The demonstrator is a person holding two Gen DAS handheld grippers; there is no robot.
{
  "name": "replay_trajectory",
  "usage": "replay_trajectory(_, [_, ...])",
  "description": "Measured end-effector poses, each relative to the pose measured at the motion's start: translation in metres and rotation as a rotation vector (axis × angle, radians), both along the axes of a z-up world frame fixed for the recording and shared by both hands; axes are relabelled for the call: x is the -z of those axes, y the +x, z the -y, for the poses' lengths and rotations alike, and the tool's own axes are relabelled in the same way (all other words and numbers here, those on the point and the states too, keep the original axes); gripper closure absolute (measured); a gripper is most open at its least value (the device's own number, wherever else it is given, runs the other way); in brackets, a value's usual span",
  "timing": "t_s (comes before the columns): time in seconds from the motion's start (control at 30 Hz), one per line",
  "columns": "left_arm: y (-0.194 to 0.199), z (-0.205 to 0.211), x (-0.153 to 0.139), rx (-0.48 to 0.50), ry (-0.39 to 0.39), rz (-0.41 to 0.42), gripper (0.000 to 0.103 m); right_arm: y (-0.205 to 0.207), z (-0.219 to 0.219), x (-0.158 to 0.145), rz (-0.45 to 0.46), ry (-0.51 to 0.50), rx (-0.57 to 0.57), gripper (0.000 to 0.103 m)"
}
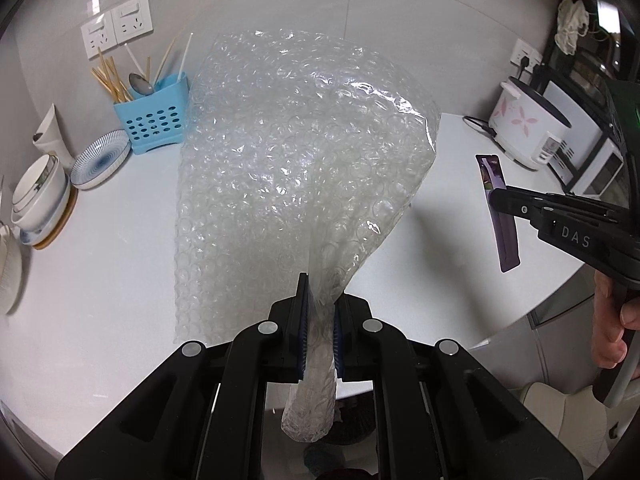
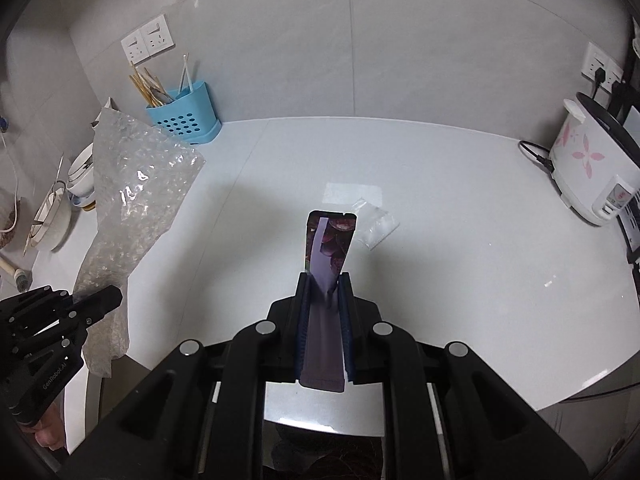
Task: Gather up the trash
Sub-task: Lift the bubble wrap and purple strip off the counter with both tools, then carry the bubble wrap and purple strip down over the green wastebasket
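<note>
My left gripper (image 1: 320, 300) is shut on a large sheet of clear bubble wrap (image 1: 288, 168) and holds it up above the white counter (image 1: 100, 272); the sheet fans upward and hides much of the counter behind it. It also shows in the right wrist view (image 2: 128, 200), with the left gripper (image 2: 108, 298) at the far left. My right gripper (image 2: 325, 284) is shut on a purple snack wrapper (image 2: 330, 244), held upright above the counter. The wrapper (image 1: 500, 216) and right gripper (image 1: 496, 196) show at the right of the left wrist view. A small clear plastic packet (image 2: 376, 228) lies on the counter just beyond the wrapper.
A blue utensil holder (image 1: 154, 120) with chopsticks stands at the back wall. Bowls (image 1: 38, 196) and a patterned plate (image 1: 102, 158) sit at the far left. A white rice cooker (image 2: 592, 168) stands at the right. A dark bin (image 2: 320, 456) shows below the counter's front edge.
</note>
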State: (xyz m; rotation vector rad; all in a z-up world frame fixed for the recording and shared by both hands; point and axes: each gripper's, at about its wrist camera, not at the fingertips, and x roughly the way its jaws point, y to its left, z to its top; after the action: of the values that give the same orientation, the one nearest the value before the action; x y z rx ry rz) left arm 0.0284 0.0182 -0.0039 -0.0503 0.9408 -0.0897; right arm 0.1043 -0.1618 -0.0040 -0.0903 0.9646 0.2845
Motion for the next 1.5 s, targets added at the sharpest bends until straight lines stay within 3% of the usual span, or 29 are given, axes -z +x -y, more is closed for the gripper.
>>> replay_trajectory(0.5, [-0.115, 0.011, 0.010, 0.079, -0.023, 0.013, 0.094, -0.130, -0.001, 0.012, 0.002, 0.026, -0.012, 0.090])
replay_trajectory(0.77, [-0.173, 0.020, 0.037, 0.093, -0.028, -0.059, 0.094, -0.188, 0.004, 0.049, -0.083, 0.030, -0.075, 0.090])
replay_trajectory(0.97, [-0.197, 0.030, 0.070, 0.067, -0.024, -0.114, 0.094, -0.197, 0.016, 0.093, -0.161, 0.041, -0.124, 0.090])
replay_trajectory(1.23, [-0.202, 0.052, 0.155, 0.020, -0.049, -0.206, 0.094, -0.192, 0.034, 0.157, -0.194, 0.034, -0.152, 0.090])
replay_trajectory(1.37, [-0.197, 0.063, 0.214, 0.020, -0.081, -0.229, 0.094, -0.188, 0.044, 0.216, -0.221, 0.043, -0.154, 0.090])
replay_trajectory(1.5, [-0.190, 0.071, 0.295, 0.009, -0.142, -0.278, 0.094, -0.183, 0.049, 0.291, -0.267, 0.024, -0.151, 0.090])
